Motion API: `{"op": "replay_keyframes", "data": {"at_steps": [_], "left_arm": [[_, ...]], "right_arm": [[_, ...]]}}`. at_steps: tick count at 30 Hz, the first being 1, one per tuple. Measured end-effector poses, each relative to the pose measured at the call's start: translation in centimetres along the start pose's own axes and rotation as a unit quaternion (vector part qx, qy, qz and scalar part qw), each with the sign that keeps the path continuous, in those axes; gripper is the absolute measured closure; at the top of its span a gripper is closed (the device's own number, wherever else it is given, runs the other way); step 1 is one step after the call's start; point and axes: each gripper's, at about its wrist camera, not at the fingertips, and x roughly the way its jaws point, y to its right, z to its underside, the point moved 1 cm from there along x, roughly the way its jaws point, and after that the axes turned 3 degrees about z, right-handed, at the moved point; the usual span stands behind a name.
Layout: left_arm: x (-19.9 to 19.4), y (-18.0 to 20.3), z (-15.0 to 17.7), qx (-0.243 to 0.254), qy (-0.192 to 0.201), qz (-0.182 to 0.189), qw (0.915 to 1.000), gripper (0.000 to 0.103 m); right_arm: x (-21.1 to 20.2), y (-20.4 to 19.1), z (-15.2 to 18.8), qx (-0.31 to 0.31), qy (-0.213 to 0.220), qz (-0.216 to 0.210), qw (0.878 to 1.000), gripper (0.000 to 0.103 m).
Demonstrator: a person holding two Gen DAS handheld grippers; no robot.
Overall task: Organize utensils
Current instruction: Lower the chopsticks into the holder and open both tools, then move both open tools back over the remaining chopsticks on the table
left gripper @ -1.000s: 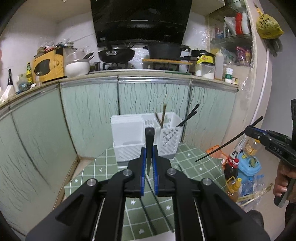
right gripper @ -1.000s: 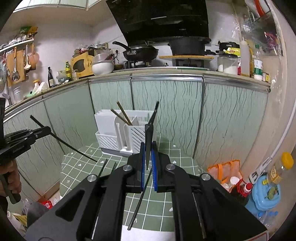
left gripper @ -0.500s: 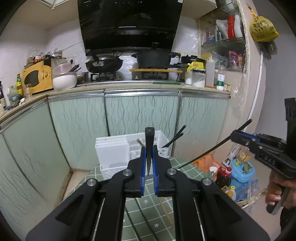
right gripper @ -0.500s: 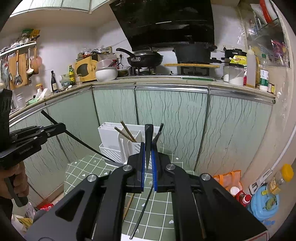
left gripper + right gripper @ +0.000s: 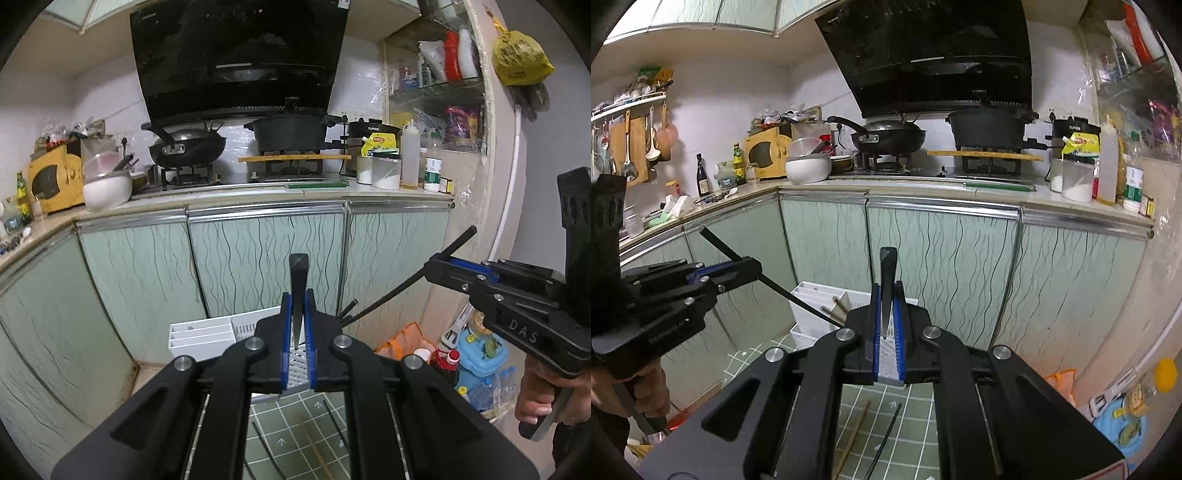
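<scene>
My left gripper (image 5: 297, 295) is shut on a black chopstick (image 5: 298, 267) that sticks up past its fingertips. My right gripper (image 5: 887, 291) grips a second black chopstick (image 5: 888, 264) the same way. Each gripper shows in the other's view: the right gripper (image 5: 437, 264) at the right edge, the left gripper (image 5: 748, 264) at the left edge, both with their chopsticks slanting down. The white utensil holder (image 5: 201, 332) (image 5: 812, 295) stands below and beyond both grippers, with brown chopsticks (image 5: 839, 308) in one compartment. More chopsticks (image 5: 855, 434) lie on the green tiled table (image 5: 291, 432).
Pale green cabinet doors (image 5: 258, 266) stand just behind the holder, under a counter with a wok (image 5: 188, 147) and a pot (image 5: 291, 133). Bottles and a blue container (image 5: 480, 354) sit on the floor at the right. A hand (image 5: 539, 402) holds the right gripper's handle.
Both grippers have risen with their chopsticks still clamped. The holder and table have sunk low in both views and the counter has come into the middle.
</scene>
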Motion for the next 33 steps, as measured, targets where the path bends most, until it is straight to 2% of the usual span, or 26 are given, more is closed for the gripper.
{"op": "replay_keyframes", "data": {"at_steps": [6,16,24,25,26,28,29,30,31,33], "left_arm": [[3.7,-0.9,-0.1,-0.007,-0.007,0.001,0.9999,0.097],[9.7,-3.0,2.1,-0.022,-0.038,0.016,0.9989,0.097],[12.2,-3.3,3.1,-0.009,-0.046,0.029,0.9985,0.096],[12.5,-3.3,3.1,-0.007,-0.05,0.033,0.9982,0.093],[12.6,-3.4,3.2,-0.004,-0.053,0.027,0.9982,0.084],[12.4,-3.9,3.3,0.006,-0.048,-0.013,0.9988,0.009],[11.9,-4.2,3.3,0.008,-0.036,-0.022,0.9991,0.007],[11.1,-4.5,3.3,0.01,-0.019,-0.027,0.9994,0.007],[10.7,-4.8,3.3,0.01,-0.018,-0.029,0.9994,0.007],[10.0,-5.4,3.3,0.003,-0.022,-0.037,0.9991,0.006]], "right_arm": [[3.2,0.6,-0.8,-0.01,-0.013,0.006,1.0,0.097],[9.3,2.0,1.3,-0.007,-0.043,0.001,0.999,0.097],[12.2,1.9,2.1,-0.005,-0.061,-0.006,0.998,0.097],[12.7,2.0,2.2,-0.005,-0.061,-0.001,0.998,0.097],[12.9,2.3,2.2,-0.004,-0.061,0.004,0.998,0.093],[13.0,2.7,2.3,0.0,-0.069,0.01,0.998,0.063],[12.6,3.0,2.3,0.003,-0.058,0.013,0.998,0.038],[11.9,3.2,2.4,0.005,-0.045,0.018,0.999,0.026],[11.5,3.3,2.4,0.004,-0.042,0.021,0.999,0.024],[10.7,3.6,2.4,0.002,-0.038,0.027,0.999,0.008]]}}
